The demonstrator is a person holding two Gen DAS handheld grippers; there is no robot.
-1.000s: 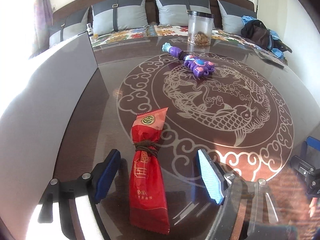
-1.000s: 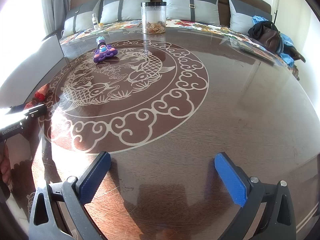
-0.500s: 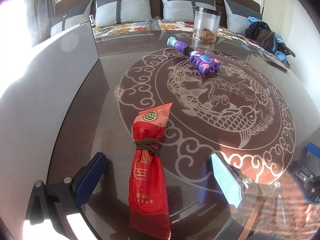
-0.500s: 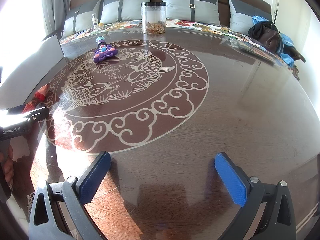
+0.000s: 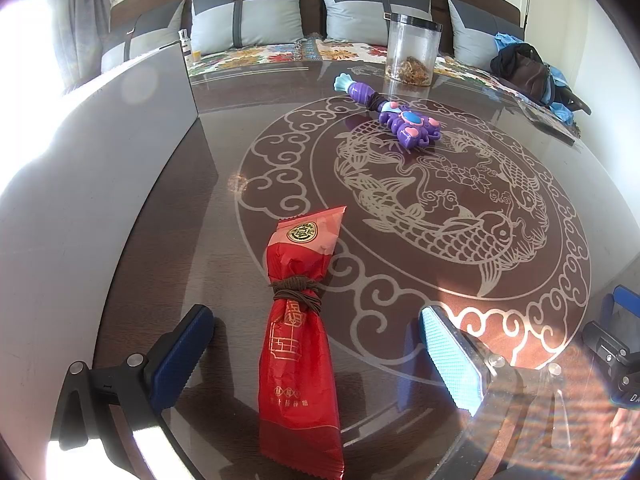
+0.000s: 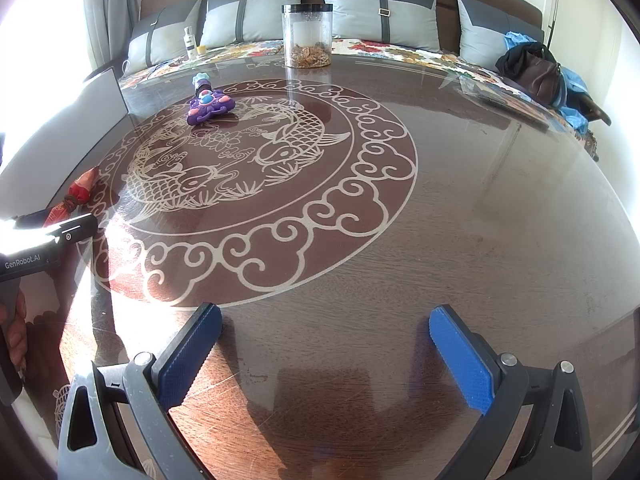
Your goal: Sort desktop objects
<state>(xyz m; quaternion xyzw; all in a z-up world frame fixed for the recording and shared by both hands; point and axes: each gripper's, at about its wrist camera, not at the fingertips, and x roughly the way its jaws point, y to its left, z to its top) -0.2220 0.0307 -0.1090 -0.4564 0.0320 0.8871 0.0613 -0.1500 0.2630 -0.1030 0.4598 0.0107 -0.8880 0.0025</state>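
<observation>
Red packet (image 5: 298,344), bottom edge cropped

Left hand-held gripper (image 5: 316,356) wider, withdrawn.

From my right wrist view: right gripper (image 6: 325,354), blue pads spread wide over bare table (image 6: 460,216), nothing between them. Purple toy (image 6: 209,107) lying on the fish inlay, far left of centre. Clear jar (image 6: 307,35) upright at the far edge, brownish contents at its bottom. Red packet (image 6: 76,196) at the left rim, partly hidden behind my left gripper (image 6: 48,236); whether that one is spread or closed is hidden from me. Dark bag (image 6: 534,70) on the sofa, far right.
</observation>
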